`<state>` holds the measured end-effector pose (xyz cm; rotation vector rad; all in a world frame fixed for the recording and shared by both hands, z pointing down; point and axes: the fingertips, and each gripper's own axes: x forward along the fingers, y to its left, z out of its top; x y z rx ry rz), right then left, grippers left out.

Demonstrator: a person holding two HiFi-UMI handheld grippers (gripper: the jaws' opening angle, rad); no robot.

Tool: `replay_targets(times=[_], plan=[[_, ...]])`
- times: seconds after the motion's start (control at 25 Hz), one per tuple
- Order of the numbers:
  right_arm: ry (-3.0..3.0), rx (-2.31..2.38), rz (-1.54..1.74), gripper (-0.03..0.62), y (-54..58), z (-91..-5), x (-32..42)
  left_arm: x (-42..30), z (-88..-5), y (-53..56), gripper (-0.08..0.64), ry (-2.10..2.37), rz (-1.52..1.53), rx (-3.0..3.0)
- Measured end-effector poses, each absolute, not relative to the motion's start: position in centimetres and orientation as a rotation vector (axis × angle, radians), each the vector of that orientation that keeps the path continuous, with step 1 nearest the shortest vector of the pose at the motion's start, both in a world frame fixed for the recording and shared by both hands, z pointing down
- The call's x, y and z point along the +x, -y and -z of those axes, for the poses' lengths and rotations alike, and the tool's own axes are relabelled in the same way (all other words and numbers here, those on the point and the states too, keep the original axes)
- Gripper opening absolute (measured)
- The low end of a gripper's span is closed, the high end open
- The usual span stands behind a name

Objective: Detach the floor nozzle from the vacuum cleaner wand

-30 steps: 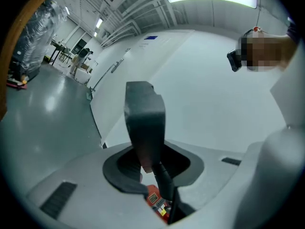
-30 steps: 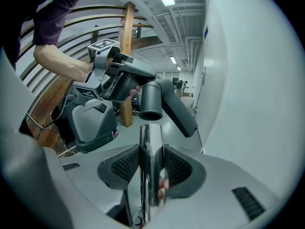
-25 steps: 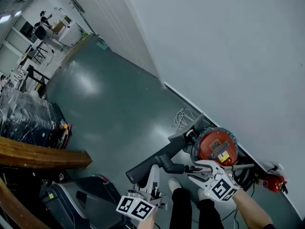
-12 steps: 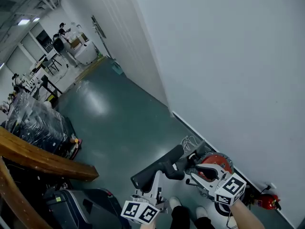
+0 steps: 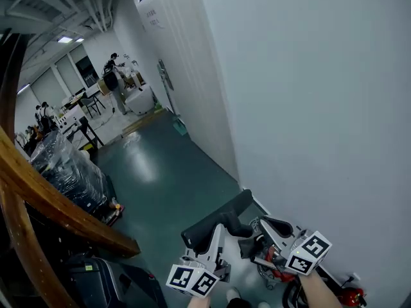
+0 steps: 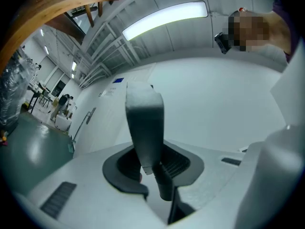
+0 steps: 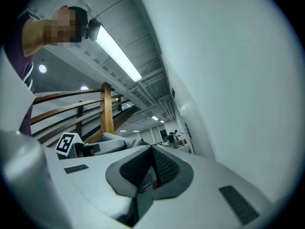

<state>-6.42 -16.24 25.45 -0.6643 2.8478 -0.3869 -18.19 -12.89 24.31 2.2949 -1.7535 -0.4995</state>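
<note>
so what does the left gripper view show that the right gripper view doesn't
Only the left gripper view: the dark grey vacuum part standing upright, clamped in the left tongs, and a patch of green floor.
Only the right gripper view: the right tongs shut with nothing between them, and the left gripper's marker cube.
Both: the wooden railing, a ceiling strip light, the white wall and distant people.

Floor nozzle (image 5: pixel 215 223) is seen dk grey. Left hand-held gripper (image 5: pixel 212 246) & right hand-held gripper (image 5: pixel 257 228) are finished white w/ blk/white square-marker pattern. Floor (image 5: pixel 167 185) is coated dk green; wall (image 5: pixel 308 108) white; railing (image 5: pixel 58 210) brown wood.
</note>
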Motion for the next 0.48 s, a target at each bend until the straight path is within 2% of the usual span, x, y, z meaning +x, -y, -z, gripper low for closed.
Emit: replay_targets(times=[0.48], plan=[[-2.743,-0.609,0.138,0.017,14.2,-13.2,-6.5,-17.8,-13.5,10.2,0.106,1.820,0.641,2.422]])
